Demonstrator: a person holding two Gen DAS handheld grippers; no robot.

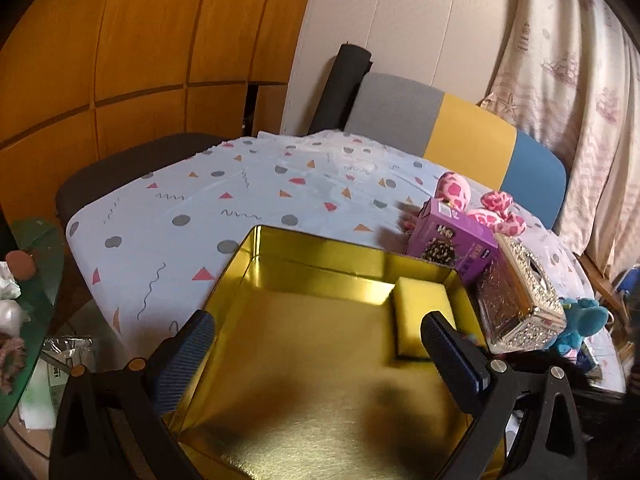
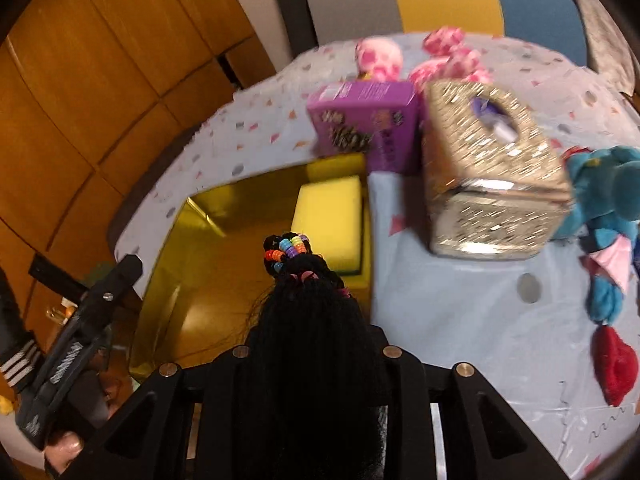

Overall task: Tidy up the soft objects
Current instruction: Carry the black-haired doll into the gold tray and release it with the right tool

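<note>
An open gold tin (image 1: 320, 264) stands at the near edge of the patterned tablecloth, with a yellow sponge (image 1: 420, 312) lying in its far right corner. My left gripper (image 1: 320, 344) hangs open over the tin, its left finger (image 1: 188, 344) by the left wall and nothing between the pads. In the right wrist view my right gripper (image 2: 308, 320) is shut on a black braided hairpiece (image 2: 308, 344) with rainbow beads (image 2: 288, 254) at its tip. The hair hides the fingers. It hangs above the tin (image 2: 160, 280), just short of the sponge (image 2: 332, 216).
To the right of the tin stand a purple box (image 2: 360, 120) and a glittery tissue box (image 2: 492, 184). A pink spotted plush (image 2: 380, 56) lies behind them. A blue plush (image 2: 608, 200) and a red plush (image 2: 616, 364) lie at the right. A green glass side table (image 1: 36, 264) stands at the left.
</note>
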